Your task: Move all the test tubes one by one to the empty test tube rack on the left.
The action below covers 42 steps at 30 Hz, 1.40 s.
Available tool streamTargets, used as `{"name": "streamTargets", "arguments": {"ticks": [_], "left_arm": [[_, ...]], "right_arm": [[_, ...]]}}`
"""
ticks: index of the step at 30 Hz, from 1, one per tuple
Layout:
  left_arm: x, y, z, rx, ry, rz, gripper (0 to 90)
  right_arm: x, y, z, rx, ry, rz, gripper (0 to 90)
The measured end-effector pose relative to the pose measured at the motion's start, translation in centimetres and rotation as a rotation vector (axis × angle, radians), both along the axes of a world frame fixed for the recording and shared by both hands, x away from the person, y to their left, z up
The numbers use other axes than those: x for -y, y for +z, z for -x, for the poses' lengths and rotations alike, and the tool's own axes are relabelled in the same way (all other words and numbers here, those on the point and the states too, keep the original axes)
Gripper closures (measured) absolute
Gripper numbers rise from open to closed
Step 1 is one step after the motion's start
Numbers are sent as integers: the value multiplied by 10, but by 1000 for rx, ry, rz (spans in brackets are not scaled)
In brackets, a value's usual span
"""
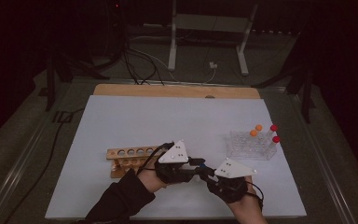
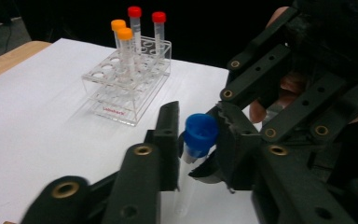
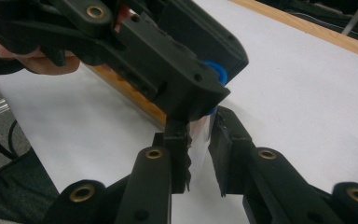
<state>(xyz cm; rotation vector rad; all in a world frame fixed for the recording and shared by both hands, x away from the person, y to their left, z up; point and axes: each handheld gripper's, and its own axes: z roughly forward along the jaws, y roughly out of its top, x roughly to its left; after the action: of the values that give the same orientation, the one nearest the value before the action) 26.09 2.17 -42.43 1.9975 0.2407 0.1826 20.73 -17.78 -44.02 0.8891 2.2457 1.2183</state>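
On the white surface (image 1: 121,121), a clear rack (image 1: 251,145) sits at two o'clock from both tongs. The right tongs (image 3: 198,140) clamp the clear tube (image 3: 200,128) body; the left tongs (image 2: 198,135) pinch its blue cap (image 2: 200,132), tube axis running between them.

Wooden rack (image 1: 129,158) at table's (image 1: 121,116) near left, clear rack (image 1: 251,145) holding capped tubes (image 1: 256,130) at right, left gripper (image 1: 200,168) and right gripper (image 1: 208,173) meeting between them, tube (image 2: 196,140) clamped by both.
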Motion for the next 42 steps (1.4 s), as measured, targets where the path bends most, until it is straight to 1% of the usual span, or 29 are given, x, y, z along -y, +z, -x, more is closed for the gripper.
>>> {"name": "streamTargets", "arguments": {"ticks": [2,4,6,7,8,11,13,15,17,21,23,27,28,29,35,38,41,42], "left_arm": [[0,0,0,9,1,-6,762],[0,1,-1,13,-1,-6,769],[-1,2,-1,11,1,-7,773],[-2,3,-1,18,7,-8,774],[-3,5,-2,20,14,-10,776],[-8,11,-2,26,21,0,777],[-13,15,-2,27,32,8,778],[-19,19,-3,36,44,2,777],[-25,22,-4,38,57,-1,777],[-40,27,-4,46,94,-3,778],[-47,30,-5,46,109,-1,778],[-62,34,-5,57,144,-15,778],[-65,35,-5,54,151,-14,778],[-69,36,-6,58,166,-18,778],[-87,42,-8,74,214,-10,778],[-96,45,-12,82,239,-1,778],[-104,47,-18,100,271,3,778],[-106,47,-20,99,283,13,778]], "right_arm": [[0,-1,-1,-8,0,-2,768],[0,-1,-1,-5,1,-1,767],[1,0,-2,-10,1,-18,753],[1,0,-2,-16,-1,-24,716],[1,0,-3,-13,2,-20,670],[3,1,-3,-4,1,-37,569],[6,3,-3,9,-10,-49,518],[9,6,-4,18,-23,-63,424],[13,8,-4,32,-36,-79,349],[17,11,-6,52,-61,-94,184],[18,11,-7,50,-68,-101,138],[20,11,-9,50,-84,-109,27],[20,11,-9,48,-87,-114,25],[20,11,-9,46,-89,-116,4],[21,10,-10,40,-52,-118,0],[22,9,-10,35,-47,-120,0],[24,9,-11,32,-44,-131,0],[25,9,-11,34,-43,-135,0]]}}
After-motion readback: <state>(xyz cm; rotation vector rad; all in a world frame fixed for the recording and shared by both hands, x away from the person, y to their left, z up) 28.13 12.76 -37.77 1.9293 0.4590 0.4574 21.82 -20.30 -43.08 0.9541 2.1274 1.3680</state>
